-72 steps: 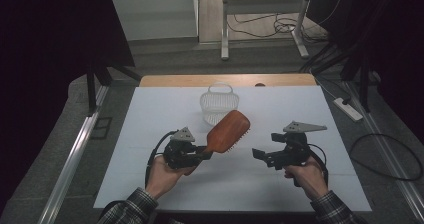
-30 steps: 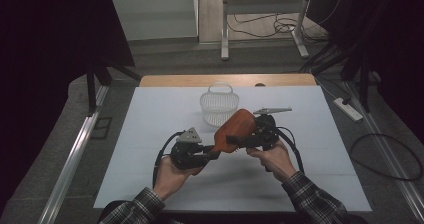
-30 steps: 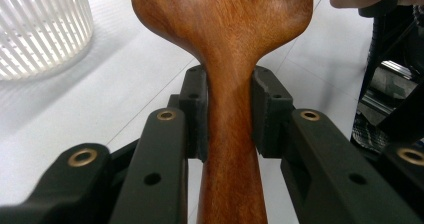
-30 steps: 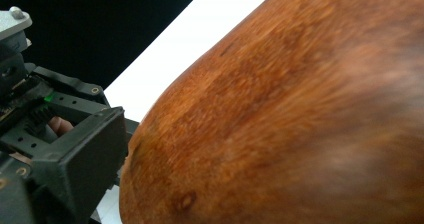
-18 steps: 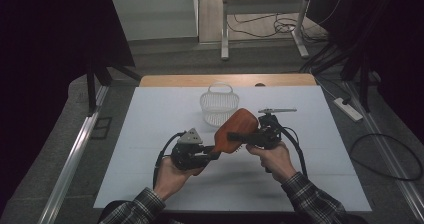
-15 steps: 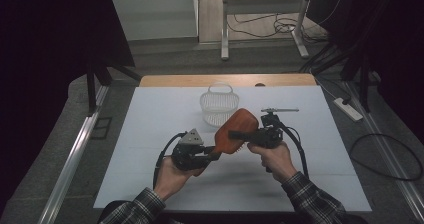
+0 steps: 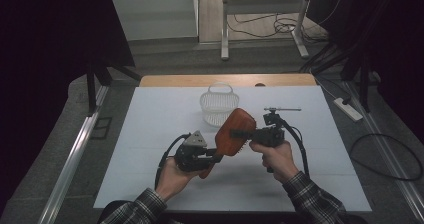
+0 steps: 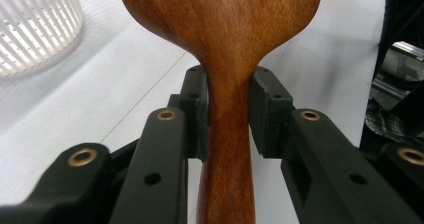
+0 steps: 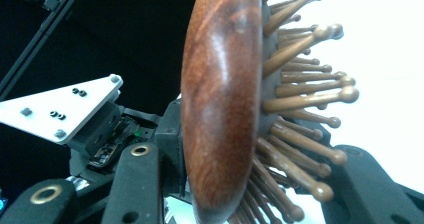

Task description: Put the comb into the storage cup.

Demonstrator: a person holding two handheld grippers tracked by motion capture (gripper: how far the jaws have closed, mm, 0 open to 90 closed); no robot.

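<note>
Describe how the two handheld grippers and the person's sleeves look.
Both the left gripper and right gripper are black, with brass-ringed pivots on the jaw arms. Each carries a grey three-cornered plate and trails a black cable. The sleeves are dark plaid.

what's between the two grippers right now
The wooden hairbrush spans the gap in the high view: the left gripper clamps its handle, the right gripper has just closed on its head, pads on the back and bristle side.

White table (image 7: 150, 134); white slatted basket (image 7: 218, 104) on it.
</note>
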